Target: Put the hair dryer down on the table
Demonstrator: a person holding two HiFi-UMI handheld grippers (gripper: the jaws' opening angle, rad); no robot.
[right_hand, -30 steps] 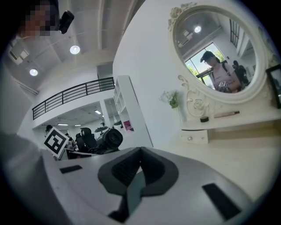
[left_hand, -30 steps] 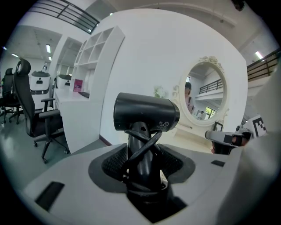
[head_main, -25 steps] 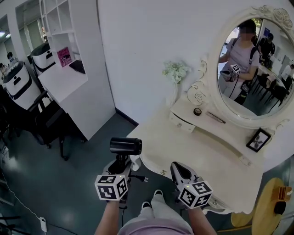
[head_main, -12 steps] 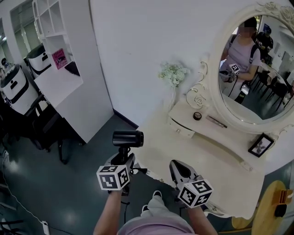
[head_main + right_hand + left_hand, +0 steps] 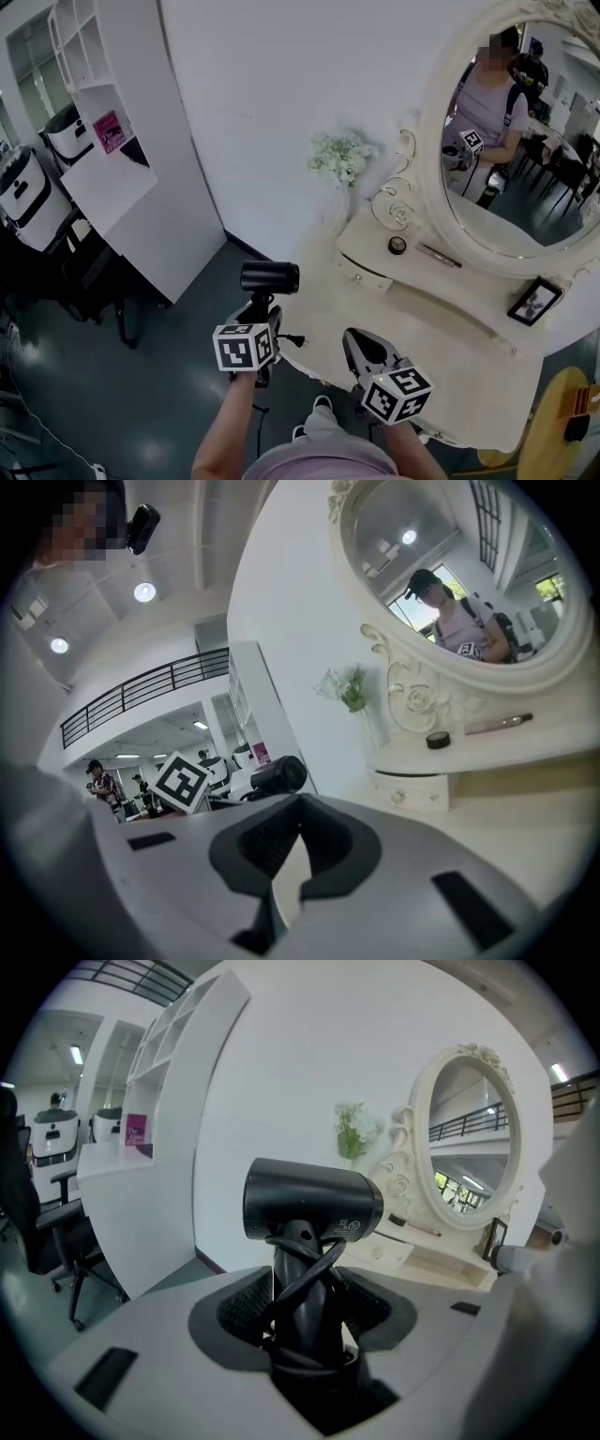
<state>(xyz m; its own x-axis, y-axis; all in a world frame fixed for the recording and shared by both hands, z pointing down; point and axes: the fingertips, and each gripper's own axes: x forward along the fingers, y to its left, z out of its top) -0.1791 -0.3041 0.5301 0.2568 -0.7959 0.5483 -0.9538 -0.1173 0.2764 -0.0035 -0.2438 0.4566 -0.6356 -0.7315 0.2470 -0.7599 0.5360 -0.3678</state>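
Firmly clamping the hair dryer [image 5: 312, 1202] by its handle in the left gripper [image 5: 305, 1312] (cord wrapped round), beside the table [image 5: 450, 349], with the right gripper [image 5: 291, 855] closed, empty.

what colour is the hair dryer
The hair dryer is black; clearest in the left gripper view.

the hair dryer [image 5: 270, 277] has been carried up and forward in the left gripper [image 5: 259, 314], nearer the left edge of the table [image 5: 441, 352], ahead of the right gripper [image 5: 362, 341].
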